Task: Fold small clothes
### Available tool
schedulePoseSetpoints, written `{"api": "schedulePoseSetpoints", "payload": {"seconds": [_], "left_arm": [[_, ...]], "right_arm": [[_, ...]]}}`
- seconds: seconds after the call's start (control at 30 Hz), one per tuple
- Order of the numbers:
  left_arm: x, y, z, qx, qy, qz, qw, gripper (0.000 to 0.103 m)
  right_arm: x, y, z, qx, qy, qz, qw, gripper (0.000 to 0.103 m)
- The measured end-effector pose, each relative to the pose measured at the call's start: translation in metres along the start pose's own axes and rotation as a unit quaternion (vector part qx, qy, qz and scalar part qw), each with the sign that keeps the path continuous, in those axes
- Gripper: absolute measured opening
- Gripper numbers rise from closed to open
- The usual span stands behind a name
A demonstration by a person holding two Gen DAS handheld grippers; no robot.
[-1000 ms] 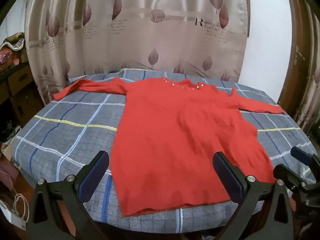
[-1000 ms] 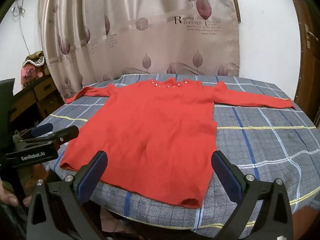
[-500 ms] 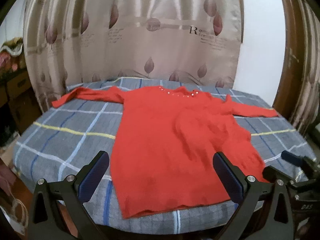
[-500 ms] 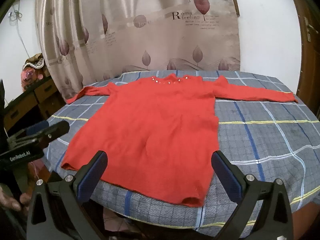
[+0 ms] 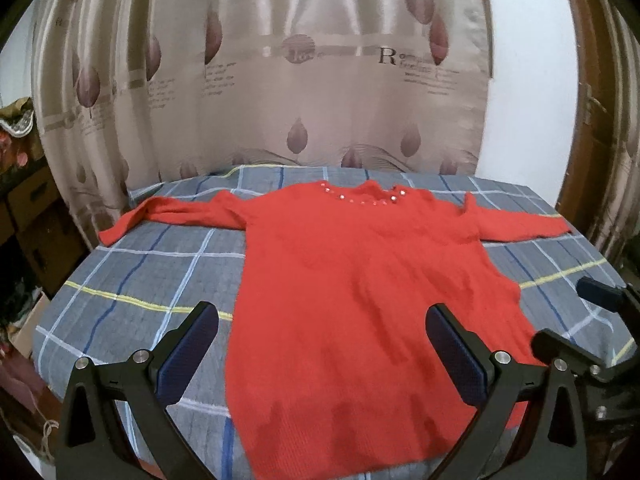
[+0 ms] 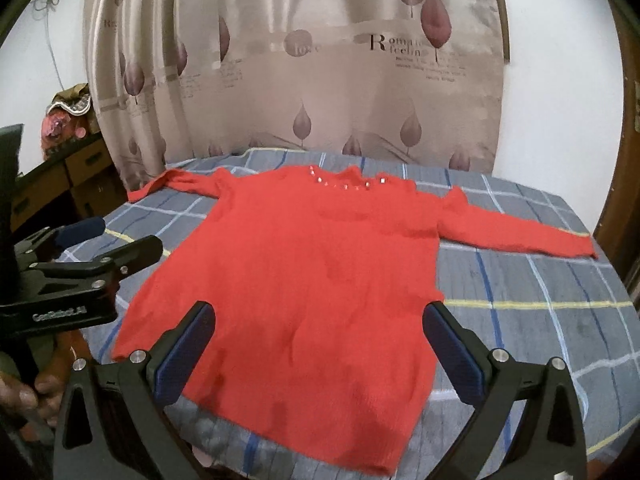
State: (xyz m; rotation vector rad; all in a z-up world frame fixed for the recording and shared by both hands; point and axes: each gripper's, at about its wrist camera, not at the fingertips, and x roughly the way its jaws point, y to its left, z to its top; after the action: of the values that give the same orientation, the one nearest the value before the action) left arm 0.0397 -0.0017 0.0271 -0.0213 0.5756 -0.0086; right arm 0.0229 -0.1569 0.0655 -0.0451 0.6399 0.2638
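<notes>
A red long-sleeved sweater (image 5: 352,288) with small studs at the neckline lies flat, front up, on a grey checked bed cover (image 5: 132,280), both sleeves spread out to the sides. It also shows in the right wrist view (image 6: 304,272). My left gripper (image 5: 324,344) is open and empty, hovering above the hem near the front edge. My right gripper (image 6: 320,340) is open and empty above the hem's right part. The left gripper also shows in the right wrist view (image 6: 108,244) at the left, the right gripper in the left wrist view (image 5: 576,320) at the right.
A beige leaf-print curtain (image 5: 304,80) hangs behind the bed. Wooden drawers (image 6: 60,184) with clutter stand at the left. A wooden door frame (image 5: 592,120) is at the right. A hand (image 6: 24,392) holds the left gripper's handle.
Both grippers have tilted up and drawn slightly back, so the sweater sits lower in both views. The sweater has not moved. Both grippers stay open.
</notes>
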Motion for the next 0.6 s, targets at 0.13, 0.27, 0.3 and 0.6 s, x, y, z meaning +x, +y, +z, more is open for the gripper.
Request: {"api": "schedulePoseSetpoints", "payload": {"seconds": [0.13,0.27,0.3,0.6], "left_arm": [[0.017,0.006,0.008,-0.011,0.014,0.005,0.9998,0.103],[0.033,0.008,0.012,-0.013,0.021,0.011,0.9996,0.103],[0.037,0.008,0.013,-0.012,0.024,0.011,0.9996,0.103],[0.074,0.004,0.021,-0.003,0.048,0.016,0.9987,0.103]], "right_arm": [[0.009,-0.008,0.012,0.008,0.006,0.001,1.000,0.103],[0.023,-0.016,0.017,0.024,0.020,0.010,0.999,0.103],[0.025,-0.016,0.017,0.024,0.021,0.009,0.999,0.103],[0.056,-0.045,0.015,0.073,0.045,0.015,0.996,0.103]]}}
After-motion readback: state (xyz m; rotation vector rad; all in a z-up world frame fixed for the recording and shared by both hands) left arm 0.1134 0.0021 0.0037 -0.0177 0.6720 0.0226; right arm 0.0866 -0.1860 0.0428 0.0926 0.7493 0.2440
